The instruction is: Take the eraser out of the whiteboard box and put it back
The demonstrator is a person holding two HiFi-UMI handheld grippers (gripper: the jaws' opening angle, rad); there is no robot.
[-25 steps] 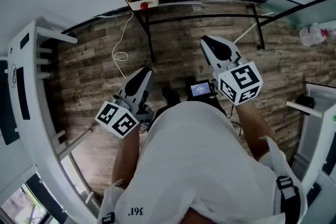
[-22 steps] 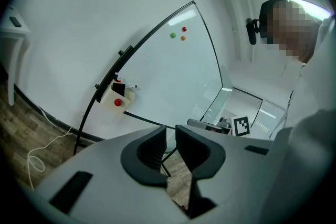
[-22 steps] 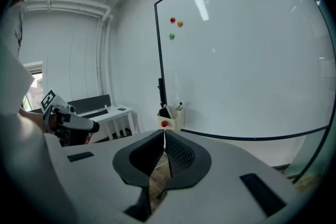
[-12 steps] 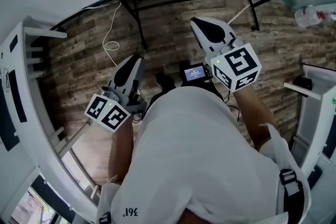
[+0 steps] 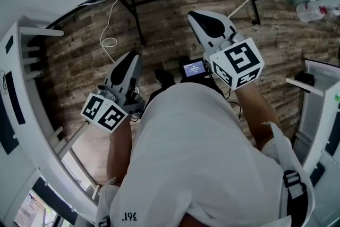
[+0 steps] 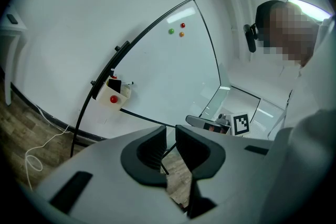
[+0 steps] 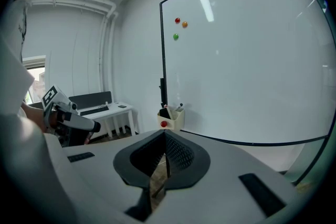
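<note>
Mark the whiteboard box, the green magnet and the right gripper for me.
whiteboard box (image 7: 174,122): right gripper view, on its cream front wall.
green magnet (image 7: 175,36): right gripper view, on its centre.
right gripper (image 7: 165,135): right gripper view, where its shut fingers meet.

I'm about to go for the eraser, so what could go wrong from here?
The right gripper has its jaws shut; unless opened, they would likely bump the eraser instead of taking it.
The whiteboard box is small and crowded, with a marker beside the eraser, so a reach could knock that out.
A white cable loops on the floor below the box; stepping closer might snag it.
</note>
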